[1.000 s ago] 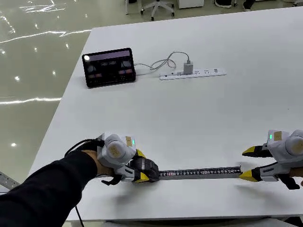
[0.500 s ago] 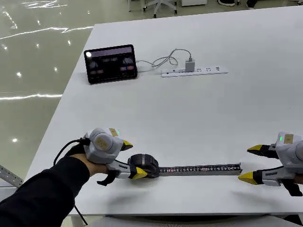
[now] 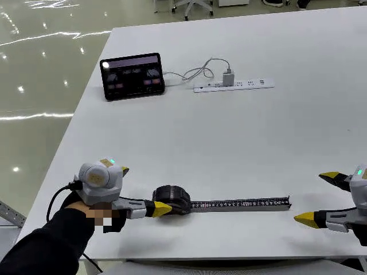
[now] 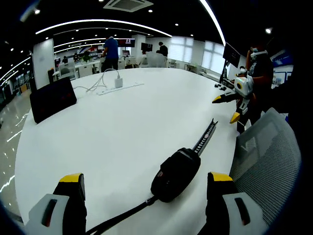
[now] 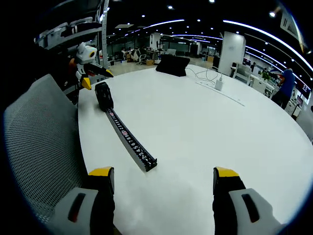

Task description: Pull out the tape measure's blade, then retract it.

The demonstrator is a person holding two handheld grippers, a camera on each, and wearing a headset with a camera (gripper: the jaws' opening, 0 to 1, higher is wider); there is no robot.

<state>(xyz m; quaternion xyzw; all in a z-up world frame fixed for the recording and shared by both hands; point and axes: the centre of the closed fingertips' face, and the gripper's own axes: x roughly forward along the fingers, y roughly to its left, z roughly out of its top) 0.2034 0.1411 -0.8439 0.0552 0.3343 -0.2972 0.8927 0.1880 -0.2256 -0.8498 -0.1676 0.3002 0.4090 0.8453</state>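
In the head view, the tape measure (image 3: 172,199) is seen lying near the front edge of the white table (image 3: 241,137), with its blade (image 3: 241,203) drawn out flat to the right. The left gripper (image 3: 142,189) is held with jaws apart, one yellow tip just beside the case. The right gripper (image 3: 316,197) is likewise held wide, clear of the blade's end. A tablet (image 3: 132,75) and a power strip (image 3: 232,87) are seen well apart from these, at the table's far side.

In the left gripper view, the left gripper (image 4: 146,176) is shown with jaws spread; the tape measure (image 4: 176,174) is seen lying just ahead, in line with the gap, with nothing clamped. A dark strap (image 4: 122,218) is trailed from the case. The blade (image 4: 205,137) is stretched toward the right gripper (image 4: 226,108).

In the right gripper view, the right gripper (image 5: 163,172) is shown with jaws apart and nothing held. The blade (image 5: 129,139) is seen ending just ahead of the left tip, untouched; the tape measure (image 5: 103,94) is seen at its far end, beside the left gripper (image 5: 96,78).
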